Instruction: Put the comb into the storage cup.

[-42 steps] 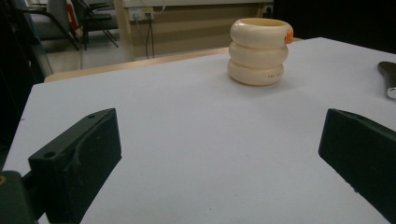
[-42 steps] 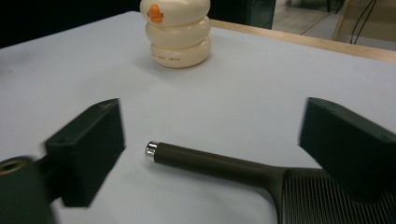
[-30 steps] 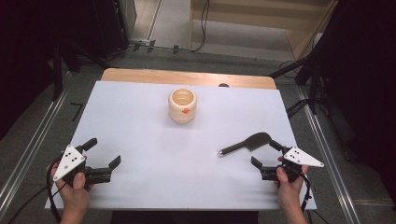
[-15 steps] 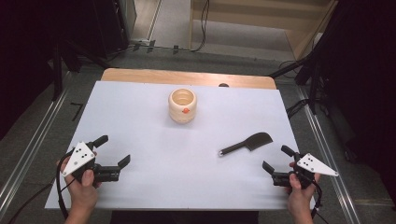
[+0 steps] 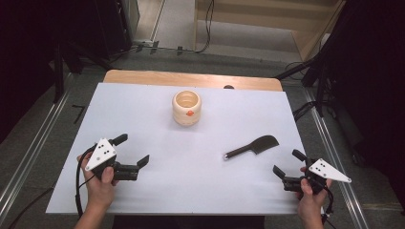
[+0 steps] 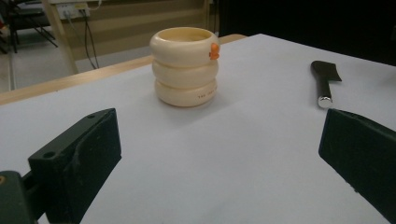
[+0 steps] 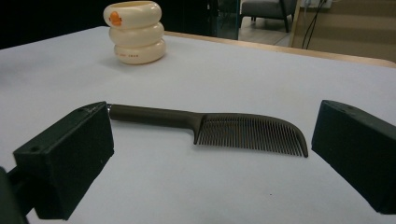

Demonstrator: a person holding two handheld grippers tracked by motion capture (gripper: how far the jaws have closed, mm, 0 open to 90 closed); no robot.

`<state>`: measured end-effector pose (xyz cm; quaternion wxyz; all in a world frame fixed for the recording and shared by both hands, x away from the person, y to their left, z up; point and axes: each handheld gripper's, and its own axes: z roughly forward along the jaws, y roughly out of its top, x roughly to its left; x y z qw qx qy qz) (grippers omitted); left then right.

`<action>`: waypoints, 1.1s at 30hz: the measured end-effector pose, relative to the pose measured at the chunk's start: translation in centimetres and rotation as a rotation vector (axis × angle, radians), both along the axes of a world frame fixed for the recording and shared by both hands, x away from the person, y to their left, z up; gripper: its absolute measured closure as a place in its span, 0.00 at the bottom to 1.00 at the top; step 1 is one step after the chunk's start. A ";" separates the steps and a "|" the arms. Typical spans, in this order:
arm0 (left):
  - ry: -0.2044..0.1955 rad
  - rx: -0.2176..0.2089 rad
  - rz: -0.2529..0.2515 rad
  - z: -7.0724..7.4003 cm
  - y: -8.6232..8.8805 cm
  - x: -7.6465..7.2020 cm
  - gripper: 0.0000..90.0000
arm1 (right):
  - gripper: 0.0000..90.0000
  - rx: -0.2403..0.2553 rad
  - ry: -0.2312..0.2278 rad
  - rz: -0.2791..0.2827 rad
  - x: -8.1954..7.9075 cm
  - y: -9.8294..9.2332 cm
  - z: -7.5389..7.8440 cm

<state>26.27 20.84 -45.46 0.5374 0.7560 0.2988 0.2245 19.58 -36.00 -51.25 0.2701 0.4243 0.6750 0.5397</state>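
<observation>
Since both grippers sit low at the near edge with nothing in them, the risks are all in the approach. Left gripper (image 5: 132,153): jaws spread wide, empty, hovering over the sheet (image 5: 143,200) and aimed at the cup (image 5: 186,108), which stands upright well ahead near the far middle of the table. The cup is a stack of rounded rings by the look of it, so I'd guess jaws closing on a bulge could slip up or down, or tip it if one jaw hits first. Comb (image 5: 252,147) lies flat right of centre, handle toward the middle, teeth end toward the right edge, near the right gripper (image 5: 288,166) but not touching. That gripper is also fully open, empty, and its view has the comb (image 7: 210,126) lying crosswise between the jaws, a little ahead. Main worry: the comb is thin and flat on a smooth sheet, so jaws coming in too high would close on air, too low would jam into the sheet, and a one-sided touch would likely skate or spin it away.
</observation>
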 end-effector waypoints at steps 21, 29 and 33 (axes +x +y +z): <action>0.046 0.067 -0.111 0.5 -6.2 2.7 0.00 | 0.00 0.020 -0.022 0.002 0.0 -0.6 -0.4; 0.056 0.094 -0.149 0.9 -8.4 3.5 0.00 | 0.00 0.001 -0.025 0.009 0.0 -0.4 -0.5; 0.070 0.116 -0.171 0.8 -9.7 4.0 0.00 | 0.00 -0.004 -0.026 0.012 0.1 -0.3 -0.5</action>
